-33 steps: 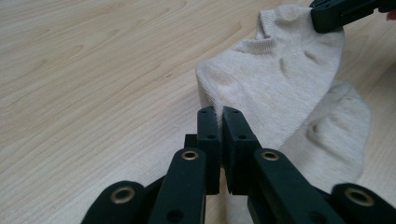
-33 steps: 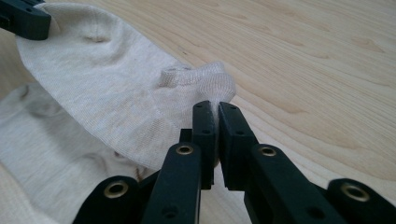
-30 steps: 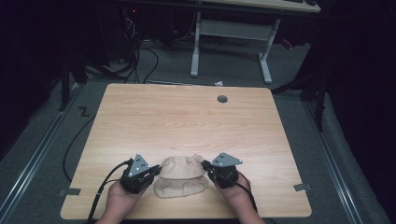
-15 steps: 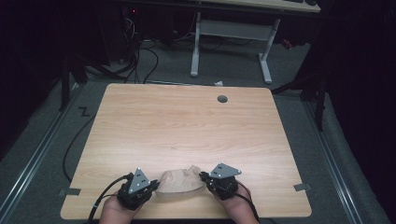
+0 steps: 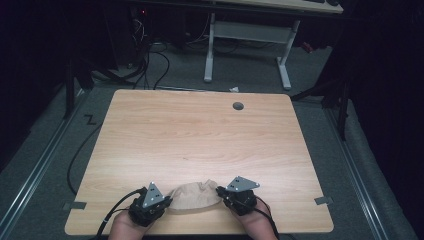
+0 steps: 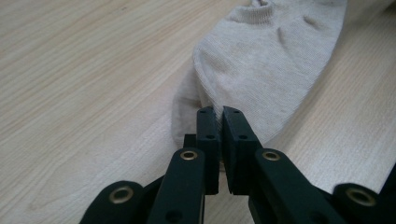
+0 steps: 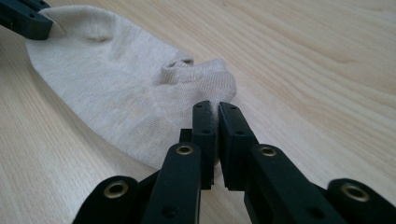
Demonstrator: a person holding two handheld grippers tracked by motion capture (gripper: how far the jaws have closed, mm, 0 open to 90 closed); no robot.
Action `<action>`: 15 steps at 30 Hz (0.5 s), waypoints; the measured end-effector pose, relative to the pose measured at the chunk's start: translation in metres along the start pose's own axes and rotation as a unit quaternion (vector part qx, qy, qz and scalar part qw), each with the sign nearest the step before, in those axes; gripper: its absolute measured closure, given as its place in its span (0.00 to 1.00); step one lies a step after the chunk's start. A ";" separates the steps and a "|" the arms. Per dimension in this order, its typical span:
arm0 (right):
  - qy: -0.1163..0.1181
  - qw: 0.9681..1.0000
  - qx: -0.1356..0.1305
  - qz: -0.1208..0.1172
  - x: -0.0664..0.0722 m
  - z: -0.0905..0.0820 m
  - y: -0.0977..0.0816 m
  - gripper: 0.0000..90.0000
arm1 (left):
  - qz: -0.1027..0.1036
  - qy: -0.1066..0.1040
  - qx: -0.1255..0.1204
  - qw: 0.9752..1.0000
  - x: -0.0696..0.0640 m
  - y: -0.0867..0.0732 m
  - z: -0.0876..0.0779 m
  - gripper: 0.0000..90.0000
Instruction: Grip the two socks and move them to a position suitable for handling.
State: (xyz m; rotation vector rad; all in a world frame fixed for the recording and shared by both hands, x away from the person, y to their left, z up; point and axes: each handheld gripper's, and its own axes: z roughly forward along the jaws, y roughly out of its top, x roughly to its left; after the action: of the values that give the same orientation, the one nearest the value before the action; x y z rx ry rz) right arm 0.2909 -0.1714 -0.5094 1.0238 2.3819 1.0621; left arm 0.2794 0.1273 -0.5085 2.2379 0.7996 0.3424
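My left tool (image 5: 165,202) is pinched down on one end of a beige sock (image 5: 195,196), and my right tool (image 5: 220,191) is pinched on the other end, beside the ribbed cuff; both sets of jaws are nearly together with fabric between them. The sock is a soft, fine-ribbed knit, low-cut and rounded, lying loosely humped at 6 o'clock on the counter (image 5: 200,135). The counter is pale wood-grain laminate with rounded corners and a round cable hole (image 5: 238,106) at 1 o'clock. Grey carpet (image 5: 45,165) surrounds it; a white-legged desk (image 5: 250,45) stands at 12 o'clock in dim light.
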 end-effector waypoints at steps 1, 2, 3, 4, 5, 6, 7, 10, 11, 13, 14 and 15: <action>0.001 1.000 0.004 0.000 0.001 0.000 -0.001 0.95 | 0.001 -0.002 0.003 1.000 -0.001 0.000 0.001 0.95; 0.000 1.000 0.005 0.000 0.001 0.000 -0.002 0.95 | 0.002 -0.002 0.003 1.000 -0.001 0.000 0.002 0.95; 0.000 1.000 0.006 0.000 0.002 0.000 -0.003 0.95 | 0.002 -0.001 0.004 1.000 -0.002 0.000 0.002 0.95; 0.000 1.000 0.006 0.000 0.002 -0.001 -0.003 0.95 | 0.002 -0.001 0.004 1.000 -0.002 0.000 0.002 0.95; 0.001 1.000 0.004 -0.001 0.002 -0.001 -0.003 0.95 | 0.001 -0.002 0.002 1.000 -0.003 0.001 0.000 0.95; -0.001 1.000 0.000 -0.002 0.002 -0.002 -0.003 0.95 | 0.000 -0.002 -0.002 1.000 -0.003 0.001 -0.001 0.95; -0.001 1.000 -0.005 -0.002 0.002 -0.003 -0.002 0.95 | 0.002 0.000 -0.006 1.000 -0.004 0.002 -0.003 0.95; 0.000 1.000 -0.007 -0.004 0.002 -0.004 -0.002 0.95 | 0.002 0.002 -0.005 1.000 -0.004 0.002 -0.003 0.95; 0.001 1.000 -0.002 -0.004 0.002 -0.003 -0.002 0.95 | 0.002 0.002 0.001 1.000 -0.003 0.002 -0.002 0.95; 0.005 1.000 0.013 -0.002 0.002 0.001 -0.004 0.95 | 0.003 0.003 0.012 1.000 -0.003 0.000 0.002 0.95; 0.007 1.000 0.019 0.000 0.001 0.003 -0.004 0.95 | 0.005 0.005 0.017 1.000 -0.003 -0.001 0.003 0.95; 0.008 1.000 0.022 0.000 0.001 0.004 -0.005 0.95 | 0.007 0.008 0.020 1.000 -0.003 -0.001 0.003 0.95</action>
State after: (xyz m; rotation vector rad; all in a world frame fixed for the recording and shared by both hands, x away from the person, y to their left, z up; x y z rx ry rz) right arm 0.2904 -0.1708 -0.5156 1.0341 2.4287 1.0258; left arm 0.2780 0.1240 -0.5115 2.2812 0.8061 0.3540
